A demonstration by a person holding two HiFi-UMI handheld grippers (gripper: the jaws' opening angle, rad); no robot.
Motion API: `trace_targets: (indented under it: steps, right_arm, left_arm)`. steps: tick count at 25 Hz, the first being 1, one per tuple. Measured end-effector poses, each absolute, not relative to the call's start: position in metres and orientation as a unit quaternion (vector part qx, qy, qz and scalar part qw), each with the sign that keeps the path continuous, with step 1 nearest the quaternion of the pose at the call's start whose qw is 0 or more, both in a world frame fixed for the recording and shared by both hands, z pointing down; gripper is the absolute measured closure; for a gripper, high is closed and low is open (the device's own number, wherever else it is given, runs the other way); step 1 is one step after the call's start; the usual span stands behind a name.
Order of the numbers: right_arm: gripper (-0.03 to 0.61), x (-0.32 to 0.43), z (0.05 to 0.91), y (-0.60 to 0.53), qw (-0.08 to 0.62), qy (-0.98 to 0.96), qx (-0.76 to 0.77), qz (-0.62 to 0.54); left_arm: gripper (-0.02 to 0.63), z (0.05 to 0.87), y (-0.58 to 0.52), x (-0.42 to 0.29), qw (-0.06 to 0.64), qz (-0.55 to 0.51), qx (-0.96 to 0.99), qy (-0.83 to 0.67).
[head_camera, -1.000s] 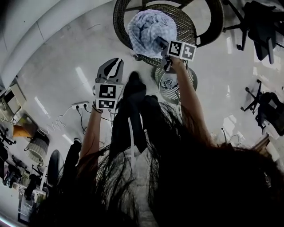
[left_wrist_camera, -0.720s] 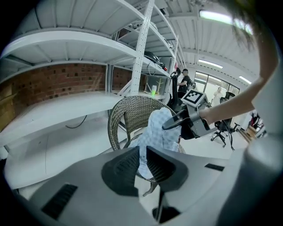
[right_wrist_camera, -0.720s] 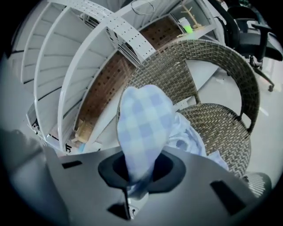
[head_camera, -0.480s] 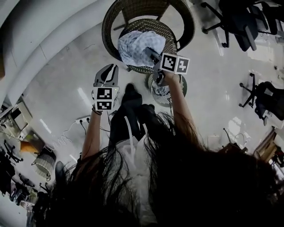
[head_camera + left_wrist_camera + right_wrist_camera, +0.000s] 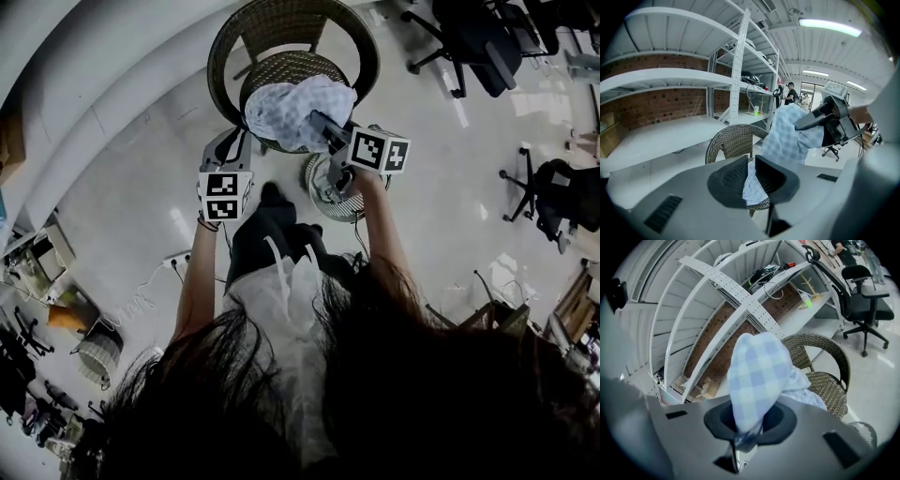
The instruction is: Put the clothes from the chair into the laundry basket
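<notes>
A blue-and-white checked cloth (image 5: 295, 108) hangs bunched over the seat of the brown wicker chair (image 5: 281, 37). My right gripper (image 5: 323, 127) is shut on the cloth's upper part; in the right gripper view the cloth (image 5: 757, 376) rises out of that gripper's (image 5: 750, 416) jaws. My left gripper (image 5: 230, 150) sits just left of the cloth, jaws a little apart and holding nothing. In the left gripper view the cloth (image 5: 787, 136) shows through the left gripper's (image 5: 751, 173) narrow gap, beyond it. The round white laundry basket (image 5: 328, 178) stands on the floor under my right hand.
White shelving (image 5: 670, 79) on a brick wall runs behind the wicker chair (image 5: 726, 140). Black office chairs (image 5: 469, 37) stand at the right. A power strip with a cable (image 5: 173, 261) lies on the floor at the left. A person (image 5: 790, 93) stands far back.
Both grippers have risen. The right one has lifted the checked cloth up from the chair seat; the left one has come closer to the cloth's left edge.
</notes>
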State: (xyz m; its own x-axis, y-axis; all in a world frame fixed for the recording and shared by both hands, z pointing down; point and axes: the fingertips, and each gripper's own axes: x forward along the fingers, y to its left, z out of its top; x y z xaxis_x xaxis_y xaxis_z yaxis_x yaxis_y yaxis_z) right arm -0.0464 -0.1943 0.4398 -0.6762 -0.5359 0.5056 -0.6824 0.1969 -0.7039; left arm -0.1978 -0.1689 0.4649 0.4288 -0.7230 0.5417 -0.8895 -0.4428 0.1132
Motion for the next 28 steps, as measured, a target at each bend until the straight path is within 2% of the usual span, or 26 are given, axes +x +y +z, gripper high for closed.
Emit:
trace_targets:
  steps: [10, 19, 28]
  right_arm:
    - [0.515, 0.015, 0.372, -0.115, 0.051, -0.785, 0.421, 0.452]
    - [0.515, 0.097, 0.342, -0.03, 0.004, -0.777, 0.451, 0.44]
    - [0.515, 0.171, 0.333, 0.037, -0.014, -0.759, 0.497, 0.42]
  left_arm:
    - [0.552, 0.43, -0.106, -0.149, 0.205, 0.186, 0.828, -0.488]
    - [0.552, 0.402, -0.063, -0.068, 0.166, 0.186, 0.859, -0.448]
    - [0.552, 0.384, -0.014, -0.007, 0.15, 0.177, 0.877, -0.42]
